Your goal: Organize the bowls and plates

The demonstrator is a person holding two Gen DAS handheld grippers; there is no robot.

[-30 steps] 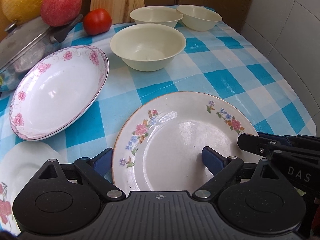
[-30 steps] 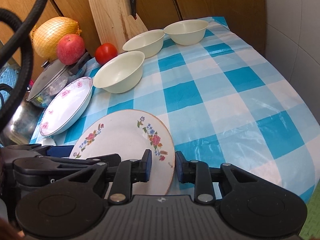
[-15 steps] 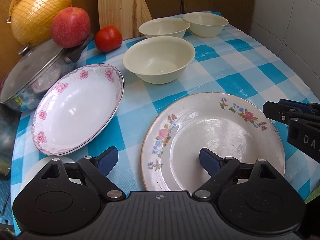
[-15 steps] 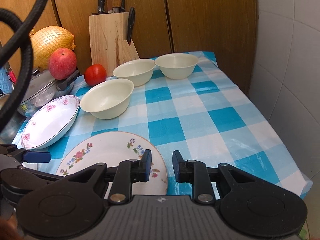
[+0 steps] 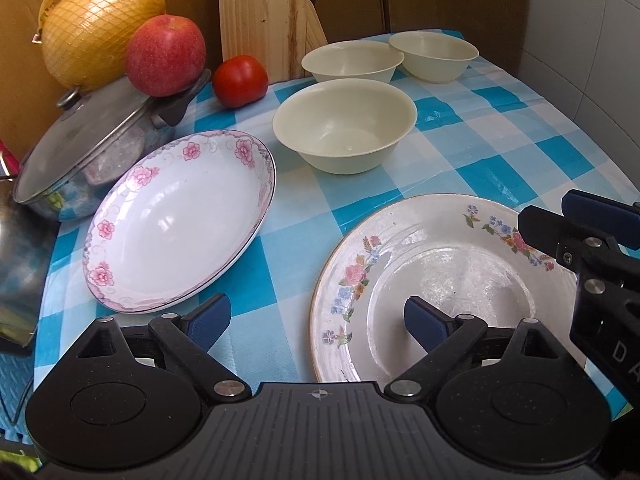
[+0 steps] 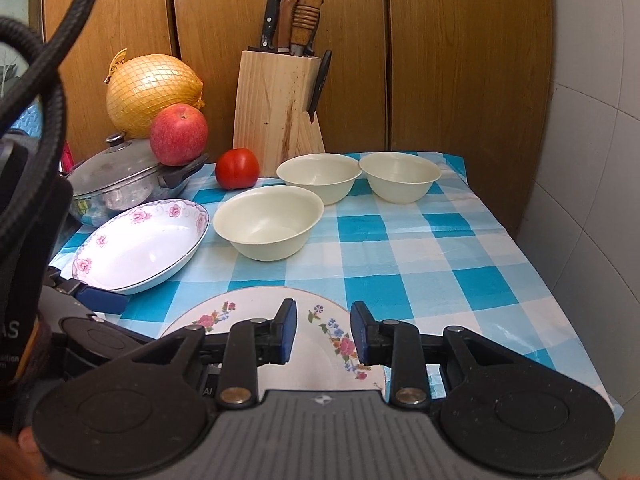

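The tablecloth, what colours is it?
The tablecloth is checked in blue and white squares, seen best in the right wrist view.

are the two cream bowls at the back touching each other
Cannot tell. In the right wrist view the back left bowl and back right bowl meet rim to rim, but the overlap may hide a small gap; the left wrist view overlaps too.

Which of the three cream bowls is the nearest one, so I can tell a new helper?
Start at the wooden knife block against the back wall. Two cream bowls sit side by side just before it; the nearest bowl stands alone in front of them, beside the pink-flowered oval dish, well apart from the pair.
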